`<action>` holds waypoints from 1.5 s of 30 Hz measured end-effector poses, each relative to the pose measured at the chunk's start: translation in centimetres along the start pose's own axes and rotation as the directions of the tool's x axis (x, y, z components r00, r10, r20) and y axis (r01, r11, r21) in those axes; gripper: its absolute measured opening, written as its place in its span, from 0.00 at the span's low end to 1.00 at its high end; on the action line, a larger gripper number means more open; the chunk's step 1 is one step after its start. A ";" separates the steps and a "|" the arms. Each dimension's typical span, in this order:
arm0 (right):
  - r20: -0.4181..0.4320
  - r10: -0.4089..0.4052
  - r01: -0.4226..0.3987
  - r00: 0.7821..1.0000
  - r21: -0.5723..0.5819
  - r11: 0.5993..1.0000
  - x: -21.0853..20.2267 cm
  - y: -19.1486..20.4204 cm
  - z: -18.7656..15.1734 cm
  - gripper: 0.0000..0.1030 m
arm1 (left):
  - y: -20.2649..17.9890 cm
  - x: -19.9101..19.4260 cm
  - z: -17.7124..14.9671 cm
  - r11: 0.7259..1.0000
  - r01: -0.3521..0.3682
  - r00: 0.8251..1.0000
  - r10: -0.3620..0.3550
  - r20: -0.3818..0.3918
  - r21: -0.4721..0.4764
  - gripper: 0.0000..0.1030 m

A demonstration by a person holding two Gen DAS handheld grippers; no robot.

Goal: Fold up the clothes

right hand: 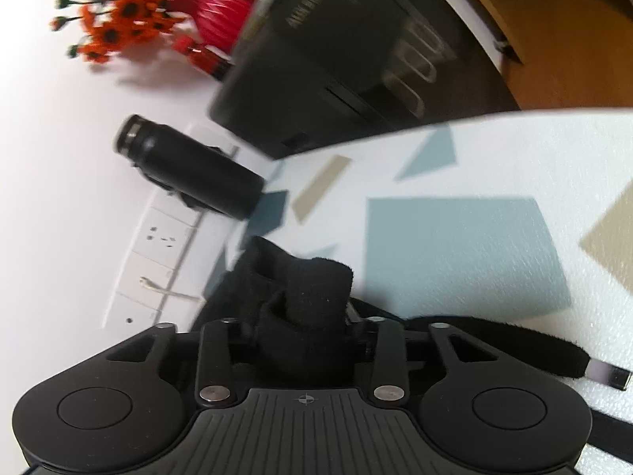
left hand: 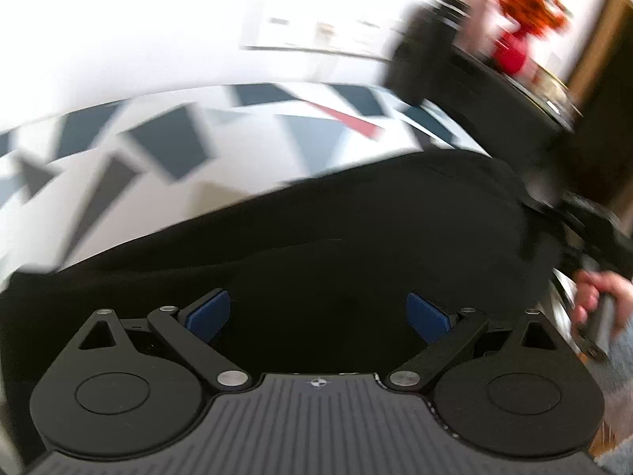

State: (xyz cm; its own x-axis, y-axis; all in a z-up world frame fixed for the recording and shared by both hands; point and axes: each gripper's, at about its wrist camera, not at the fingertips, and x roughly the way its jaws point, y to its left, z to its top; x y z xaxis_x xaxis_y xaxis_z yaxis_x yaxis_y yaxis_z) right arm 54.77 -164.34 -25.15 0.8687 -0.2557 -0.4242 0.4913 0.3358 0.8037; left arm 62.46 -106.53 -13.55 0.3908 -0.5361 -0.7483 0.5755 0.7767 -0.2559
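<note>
A black garment (left hand: pixel 316 229) lies across the white patterned table cover (left hand: pixel 166 146). My left gripper (left hand: pixel 318 314) is open just above it, blue pads (left hand: pixel 209 314) wide apart with nothing between them. In the right wrist view, my right gripper (right hand: pixel 306 316) is shut on a bunched fold of the same black garment (right hand: pixel 312 289), lifted off the cover (right hand: pixel 455 237). The right fingertips are hidden by the cloth. The other gripper and the hand (left hand: pixel 597 301) holding it show at the right edge of the left wrist view.
A black bottle (right hand: pixel 190 166), a black box (right hand: pixel 340 51) and a red vase of orange flowers (right hand: pixel 213 8) stand at the table's far side by the white wall with sockets (right hand: pixel 158 245). A black strap with a buckle (right hand: pixel 617 378) lies at the right.
</note>
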 end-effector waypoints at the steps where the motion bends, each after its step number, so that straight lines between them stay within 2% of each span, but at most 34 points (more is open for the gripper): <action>1: 0.007 0.009 -0.008 1.000 -0.019 1.000 -0.3 0.6 0.0 0.29 | 1.1 -0.8 -0.2 0.999 -0.019 1.000 0.020 0.016 -0.039 0.95; 6: 0.038 0.075 -0.072 0.996 -0.074 0.995 -2.4 4.8 -0.4 0.27 | 5.8 -4.6 -0.5 0.972 -0.111 0.984 0.136 0.116 -0.206 0.95; 9: 0.057 0.102 -0.090 0.993 -0.192 0.977 -4.1 8.3 -1.6 0.27 | 8.5 -7.0 -1.1 0.943 -0.118 0.975 0.169 0.143 -0.311 0.95; 11: 0.063 0.111 -0.087 0.992 -0.302 0.949 -5.2 11.0 -2.9 0.27 | 9.8 -8.5 -1.7 0.929 -0.115 0.971 0.181 0.159 -0.351 0.95; 15: 0.038 0.151 -0.121 0.988 -0.432 0.894 -7.2 15.3 -5.6 0.26 | 12.1 -11.5 -3.9 0.921 -0.095 0.966 0.177 0.189 -0.378 0.95; 17: 0.016 0.184 -0.154 0.983 -0.481 0.863 -8.1 17.4 -7.4 0.25 | 13.1 -13.0 -5.6 0.923 -0.054 0.968 0.142 0.205 -0.382 0.95; 19: -0.014 0.213 -0.189 0.977 -0.525 0.830 -8.9 19.5 -9.2 0.19 | 13.9 -14.5 -7.4 0.928 -0.013 0.971 0.101 0.217 -0.372 0.95; 22: -0.088 0.221 -0.227 0.971 -0.619 0.752 -9.3 22.9 -13.4 0.18 | 14.8 -16.2 -10.2 0.932 0.021 0.973 0.064 0.224 -0.361 0.95; 26: -0.216 0.203 -0.296 0.955 -0.733 0.613 -9.1 26.0 -20.7 0.16 | 16.6 -18.3 -14.1 0.918 0.024 0.974 0.067 0.215 -0.396 0.95; 30: -0.359 0.192 -0.406 0.913 -0.771 0.490 -9.0 27.7 -28.5 0.14 | 18.7 -20.2 -17.6 0.890 0.013 0.976 0.086 0.198 -0.455 0.95; 32: -0.410 0.157 -0.435 0.898 -0.785 0.440 -8.1 27.8 -32.4 0.07 | 19.7 -21.1 -19.1 0.877 0.000 0.978 0.101 0.184 -0.481 0.95; 33: -0.425 0.133 -0.438 0.896 -0.790 0.428 -7.3 27.6 -34.2 0.03 | 20.0 -21.5 -19.8 0.872 -0.012 0.978 0.112 0.174 -0.489 0.95; 35: -0.448 0.036 -0.418 0.893 -0.798 0.435 -5.4 27.0 -37.0 0.06 | 20.7 -22.1 -20.6 0.866 -0.030 0.979 0.125 0.158 -0.499 0.95; 36: -0.456 0.006 -0.408 0.890 -0.790 0.458 -5.0 26.9 -37.4 0.11 | 20.9 -22.4 -20.9 0.864 -0.035 0.980 0.130 0.154 -0.502 0.95; 37: -0.466 -0.018 -0.400 0.885 -0.778 0.484 -4.8 26.7 -37.6 0.21 | 21.1 -22.7 -21.0 0.865 -0.036 0.979 0.130 0.155 -0.501 0.95; 38: -0.476 -0.041 -0.392 0.878 -0.766 0.510 -4.6 26.6 -37.8 0.26 | 21.2 -23.0 -21.0 0.866 -0.034 0.979 0.129 0.158 -0.499 0.95; 39: -0.498 -0.042 -0.406 0.866 -0.751 0.520 -5.0 26.7 -37.5 0.33 | 21.3 -23.1 -21.0 0.867 -0.030 0.979 0.126 0.160 -0.497 0.95; 41: -0.517 -0.045 -0.427 0.855 -0.750 0.505 -6.4 27.2 -36.8 0.40 | 21.5 -23.1 -20.9 0.869 -0.021 0.980 0.117 0.162 -0.494 0.95; 42: -0.518 -0.046 -0.432 0.854 -0.757 0.490 -7.0 27.3 -36.3 0.47 | 21.5 -22.9 -20.8 0.869 -0.012 0.981 0.107 0.164 -0.495 0.95; 44: -0.517 -0.045 -0.440 0.855 -0.768 0.465 -8.3 27.6 -35.3 0.49 | 21.5 -22.5 -20.1 0.867 0.020 0.982 0.076 0.173 -0.498 0.95; 45: -0.508 -0.045 -0.434 0.860 -0.777 0.456 -8.9 27.7 -34.7 0.54 | 21.4 -22.1 -19.7 0.865 0.044 0.982 0.054 0.181 -0.499 0.95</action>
State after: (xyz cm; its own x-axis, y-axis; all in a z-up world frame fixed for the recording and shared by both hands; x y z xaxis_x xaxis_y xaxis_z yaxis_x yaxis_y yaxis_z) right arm 62.83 -121.29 -13.61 0.7575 0.2250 -0.6129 -0.1045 0.9684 0.2264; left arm 52.02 -71.52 -14.50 0.5450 -0.5443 -0.6377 0.1569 0.8134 -0.5601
